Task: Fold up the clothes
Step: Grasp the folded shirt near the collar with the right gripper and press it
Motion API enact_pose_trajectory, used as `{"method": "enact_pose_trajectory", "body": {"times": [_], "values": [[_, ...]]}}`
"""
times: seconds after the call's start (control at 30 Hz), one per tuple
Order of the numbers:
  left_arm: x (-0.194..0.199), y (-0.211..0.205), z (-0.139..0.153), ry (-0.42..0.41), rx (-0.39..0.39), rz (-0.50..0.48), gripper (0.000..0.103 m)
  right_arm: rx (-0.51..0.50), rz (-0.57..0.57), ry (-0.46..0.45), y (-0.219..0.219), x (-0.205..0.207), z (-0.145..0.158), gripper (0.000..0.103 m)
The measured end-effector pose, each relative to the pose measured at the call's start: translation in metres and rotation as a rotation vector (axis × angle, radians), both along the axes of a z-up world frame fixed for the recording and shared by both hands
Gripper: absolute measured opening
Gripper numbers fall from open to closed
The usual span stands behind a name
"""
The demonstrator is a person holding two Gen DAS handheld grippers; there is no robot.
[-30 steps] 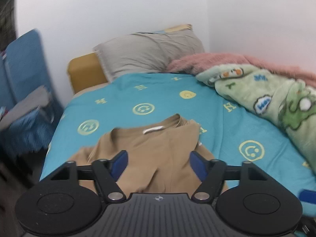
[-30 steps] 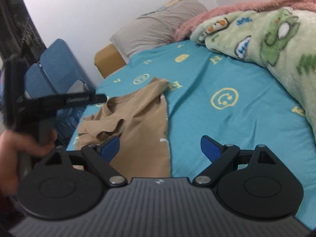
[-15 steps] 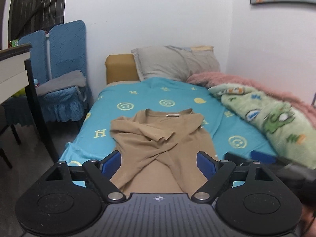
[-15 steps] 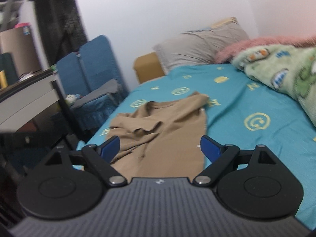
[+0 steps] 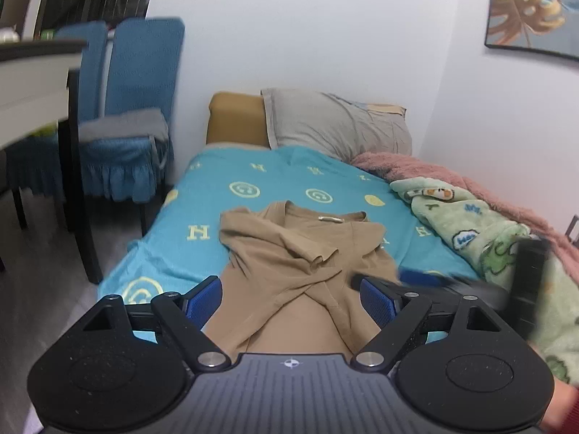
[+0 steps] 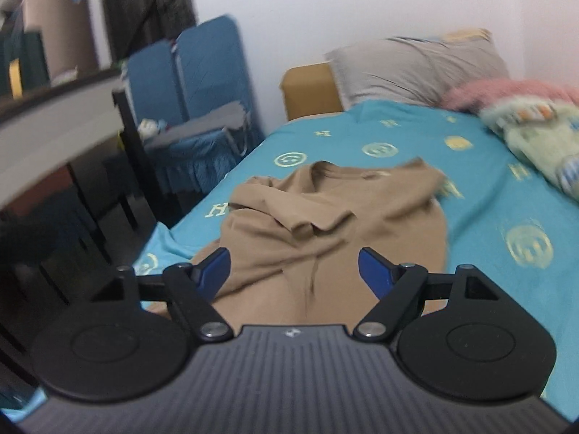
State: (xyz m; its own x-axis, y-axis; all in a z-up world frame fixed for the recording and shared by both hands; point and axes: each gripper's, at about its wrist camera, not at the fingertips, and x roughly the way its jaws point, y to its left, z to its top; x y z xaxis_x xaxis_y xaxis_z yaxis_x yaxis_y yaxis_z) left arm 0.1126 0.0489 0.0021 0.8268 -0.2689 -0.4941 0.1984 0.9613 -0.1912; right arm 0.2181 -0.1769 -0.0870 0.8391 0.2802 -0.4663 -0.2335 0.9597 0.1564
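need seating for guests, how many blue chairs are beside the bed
2. One chair stands nearest the bed with a grey cloth on its seat; the other chair is just left of it, partly hidden behind the table.

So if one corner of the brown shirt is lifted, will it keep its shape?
Probably not. The brown shirt lies wrinkled with its sleeves crossed, so it looks thin and floppy and would likely drape and unfold. It seems light, and may drag on the blue sheet rather than slide freely.
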Motion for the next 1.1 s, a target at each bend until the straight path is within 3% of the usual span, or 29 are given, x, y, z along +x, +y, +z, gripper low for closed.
{"method": "enact_pose_trajectory", "body": {"times": [0.13,0.23,0.33,0.37,0.43,0.5,0.73,1.0,1.1], "values": [[0.010,0.023,-0.001,-0.020,-0.069,0.044,0.085,-0.101,0.037,0.024,0.037,0.054,-0.009,0.078],[0.018,0.037,-0.005,0.009,-0.148,0.055,0.085,-0.173,0.037,0.038,0.055,0.083,-0.023,0.074],[0.027,0.041,-0.010,0.028,-0.169,0.056,0.085,-0.200,0.008,0.082,0.059,0.108,-0.038,0.070],[0.030,0.041,-0.012,0.039,-0.165,0.058,0.085,-0.198,-0.002,0.091,0.059,0.115,-0.041,0.063],[0.035,0.040,-0.017,0.067,-0.161,0.059,0.085,-0.168,-0.030,0.102,0.055,0.125,-0.043,0.022],[0.038,0.039,-0.022,0.083,-0.157,0.055,0.085,-0.136,-0.051,0.107,0.052,0.134,-0.044,0.010],[0.038,0.030,-0.027,0.072,-0.115,0.053,0.085,-0.052,-0.142,0.019,0.040,0.168,-0.024,0.008],[0.047,0.023,-0.040,0.100,-0.080,0.050,0.085,-0.138,-0.279,0.114,0.025,0.222,-0.056,0.008],[0.051,0.017,-0.048,0.112,-0.060,0.040,0.085,-0.103,-0.282,0.127,0.021,0.222,-0.064,0.009]]}}
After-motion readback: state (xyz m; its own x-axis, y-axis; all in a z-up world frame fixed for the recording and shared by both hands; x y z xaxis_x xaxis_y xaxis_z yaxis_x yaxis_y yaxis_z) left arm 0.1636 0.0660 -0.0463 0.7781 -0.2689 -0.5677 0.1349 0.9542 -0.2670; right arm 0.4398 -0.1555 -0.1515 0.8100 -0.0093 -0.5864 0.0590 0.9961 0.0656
